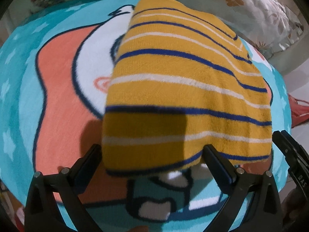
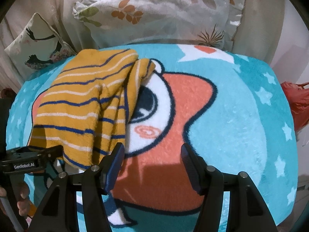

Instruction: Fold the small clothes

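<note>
Left gripper (image 1: 152, 154) fills the bottom of my left wrist view, and I see its jaws standing apart with the near hem of the yellow striped garment (image 1: 185, 89) lying between them. The right finger (image 1: 216, 160) touches the hem's underside while the left finger (image 1: 90, 158) stands just beside the cloth edge, so I read the pads as not pressing. That garment runs from the frame's lower middle up to its top centre, spread over the teal cartoon blanket (image 1: 21, 116). At the right edge, part of the other gripper's black body shows.

Switching to the right wrist view, I see the right gripper (image 2: 151, 160) at the bottom centre with its jaws wide apart and nothing between them, only the blanket's (image 2: 241, 116) orange patch below. The garment (image 2: 81, 106) lies in the left half of the frame, folded lengthwise with a sleeve tucked along its right side, its lower corner just beside the left finger (image 2: 115, 160). The left gripper's body (image 2: 25, 164) enters at the lower left edge, under the garment's near hem, with a hand (image 2: 21, 197) below it. Floral pillows (image 2: 154, 9) sit along the top.
</note>
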`<action>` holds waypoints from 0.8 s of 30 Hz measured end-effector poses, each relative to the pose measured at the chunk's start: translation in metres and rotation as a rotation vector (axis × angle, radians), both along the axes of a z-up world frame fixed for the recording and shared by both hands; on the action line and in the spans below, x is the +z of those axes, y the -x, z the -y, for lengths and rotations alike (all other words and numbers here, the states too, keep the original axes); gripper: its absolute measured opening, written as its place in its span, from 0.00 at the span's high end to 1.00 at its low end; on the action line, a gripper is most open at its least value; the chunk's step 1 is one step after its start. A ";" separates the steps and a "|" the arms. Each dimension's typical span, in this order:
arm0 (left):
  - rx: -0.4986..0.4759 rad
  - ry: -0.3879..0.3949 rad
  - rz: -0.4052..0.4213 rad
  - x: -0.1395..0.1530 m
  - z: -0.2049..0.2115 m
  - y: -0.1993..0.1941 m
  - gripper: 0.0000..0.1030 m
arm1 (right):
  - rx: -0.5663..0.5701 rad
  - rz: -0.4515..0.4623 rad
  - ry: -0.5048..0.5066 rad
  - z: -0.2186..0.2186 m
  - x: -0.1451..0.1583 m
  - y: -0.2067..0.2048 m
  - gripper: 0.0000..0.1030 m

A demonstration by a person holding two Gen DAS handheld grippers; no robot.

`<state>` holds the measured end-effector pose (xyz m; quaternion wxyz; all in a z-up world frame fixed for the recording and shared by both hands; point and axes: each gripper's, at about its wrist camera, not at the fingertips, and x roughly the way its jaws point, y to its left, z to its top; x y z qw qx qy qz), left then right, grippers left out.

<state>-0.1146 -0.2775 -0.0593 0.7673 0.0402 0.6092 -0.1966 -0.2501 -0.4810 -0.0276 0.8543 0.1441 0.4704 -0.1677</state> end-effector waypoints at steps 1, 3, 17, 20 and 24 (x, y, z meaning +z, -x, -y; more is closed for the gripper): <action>0.005 -0.004 0.008 0.003 -0.002 0.003 0.00 | 0.001 0.004 0.007 -0.001 0.002 0.001 0.37; 0.007 -0.010 0.043 0.014 -0.004 0.011 0.00 | 0.004 0.011 0.017 -0.002 0.004 0.001 0.36; -0.051 -0.041 0.264 0.076 -0.006 0.057 0.00 | 0.077 -0.002 0.093 -0.030 0.003 -0.003 0.35; -0.048 -0.047 0.273 0.077 -0.006 0.055 0.00 | 0.102 -0.006 0.115 -0.037 0.003 -0.003 0.34; -0.035 -0.054 0.260 0.074 -0.010 0.055 0.00 | 0.109 -0.007 0.130 -0.041 0.003 -0.001 0.33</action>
